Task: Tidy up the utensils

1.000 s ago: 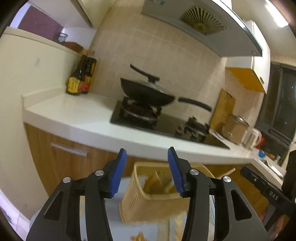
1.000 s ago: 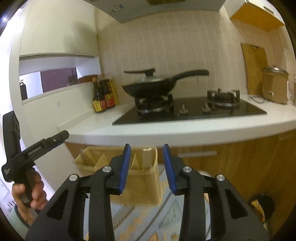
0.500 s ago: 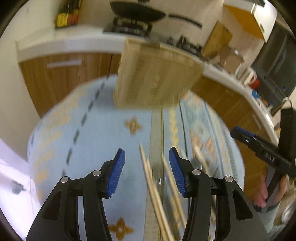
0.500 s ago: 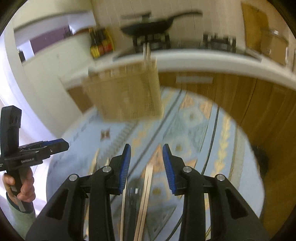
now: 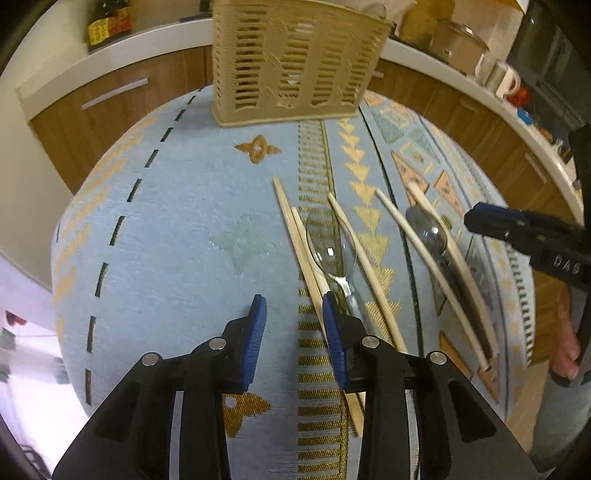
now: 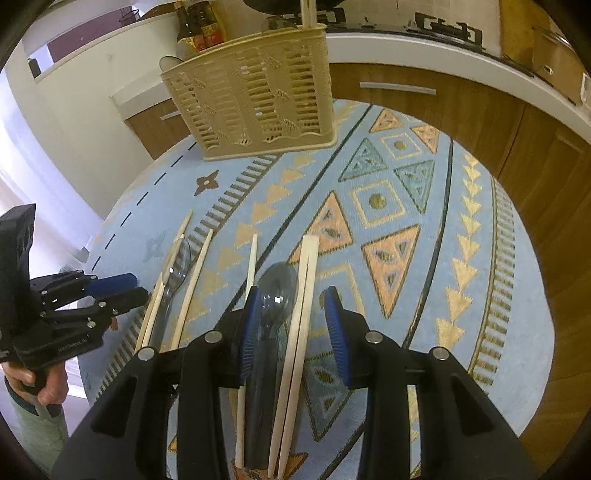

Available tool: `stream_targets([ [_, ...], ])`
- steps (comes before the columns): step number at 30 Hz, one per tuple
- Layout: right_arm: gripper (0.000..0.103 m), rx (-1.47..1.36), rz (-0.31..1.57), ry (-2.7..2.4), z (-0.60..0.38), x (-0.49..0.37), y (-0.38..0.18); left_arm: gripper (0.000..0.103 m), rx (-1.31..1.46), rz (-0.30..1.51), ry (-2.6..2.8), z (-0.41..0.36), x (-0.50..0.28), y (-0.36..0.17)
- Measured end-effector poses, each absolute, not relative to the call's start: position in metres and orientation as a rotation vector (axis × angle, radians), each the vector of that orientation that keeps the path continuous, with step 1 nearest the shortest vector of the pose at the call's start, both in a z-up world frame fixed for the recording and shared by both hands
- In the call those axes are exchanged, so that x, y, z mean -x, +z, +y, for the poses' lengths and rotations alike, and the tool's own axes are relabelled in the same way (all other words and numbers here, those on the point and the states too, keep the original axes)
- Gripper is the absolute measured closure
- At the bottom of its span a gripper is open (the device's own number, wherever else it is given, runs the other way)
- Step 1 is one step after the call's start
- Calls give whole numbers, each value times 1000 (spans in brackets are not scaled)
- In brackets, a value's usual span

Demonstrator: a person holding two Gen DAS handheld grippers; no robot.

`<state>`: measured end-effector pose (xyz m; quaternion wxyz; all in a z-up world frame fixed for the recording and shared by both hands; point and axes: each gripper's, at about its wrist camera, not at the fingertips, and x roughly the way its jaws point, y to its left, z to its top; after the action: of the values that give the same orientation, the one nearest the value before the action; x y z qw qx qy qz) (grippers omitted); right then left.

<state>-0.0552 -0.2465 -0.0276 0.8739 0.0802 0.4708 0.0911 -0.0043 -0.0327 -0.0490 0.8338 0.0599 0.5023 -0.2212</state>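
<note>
A beige slotted utensil basket (image 5: 295, 62) (image 6: 255, 99) stands at the far edge of a round table with a blue patterned cloth (image 5: 177, 229) (image 6: 443, 236). Several wooden chopsticks (image 5: 301, 243) (image 6: 304, 295) and two clear plastic spoons (image 5: 327, 243) (image 6: 277, 291) lie on the cloth. My left gripper (image 5: 293, 306) is open and empty, just left of the left spoon and chopsticks. My right gripper (image 6: 290, 299) is open and empty above the right spoon and a chopstick pair. Each gripper shows in the other's view: the right one (image 5: 532, 236) and the left one (image 6: 110, 291).
Wooden cabinets under a white counter (image 6: 443, 55) curve around behind the table. Sauce bottles (image 6: 201, 26) stand on the counter behind the basket. A cooker pot and mugs (image 5: 506, 79) stand on the counter at the right.
Both grippers have tilted down from the stove and counter toward the table. The utensils on the cloth now lie close under the fingers. Both grippers stay open.
</note>
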Motion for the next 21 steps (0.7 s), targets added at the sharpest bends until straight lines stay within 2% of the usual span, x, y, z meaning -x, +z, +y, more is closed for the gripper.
stream_targets([
  [11, 71, -182, 990, 170, -257, 59, -28, 72, -267, 1057, -404, -58, 8, -48],
  [14, 71, -177, 1001, 167, -256, 59, -30, 76, -243, 1069, -419, -54, 7, -48],
  [18, 71, -184, 1027, 149, -261, 59, -30, 96, -242, 1079, -422, -46, 10, -47],
  [21, 71, -242, 1055, 158, -271, 58, -32, 97, -238, 1082, -414, -43, 9, -46],
])
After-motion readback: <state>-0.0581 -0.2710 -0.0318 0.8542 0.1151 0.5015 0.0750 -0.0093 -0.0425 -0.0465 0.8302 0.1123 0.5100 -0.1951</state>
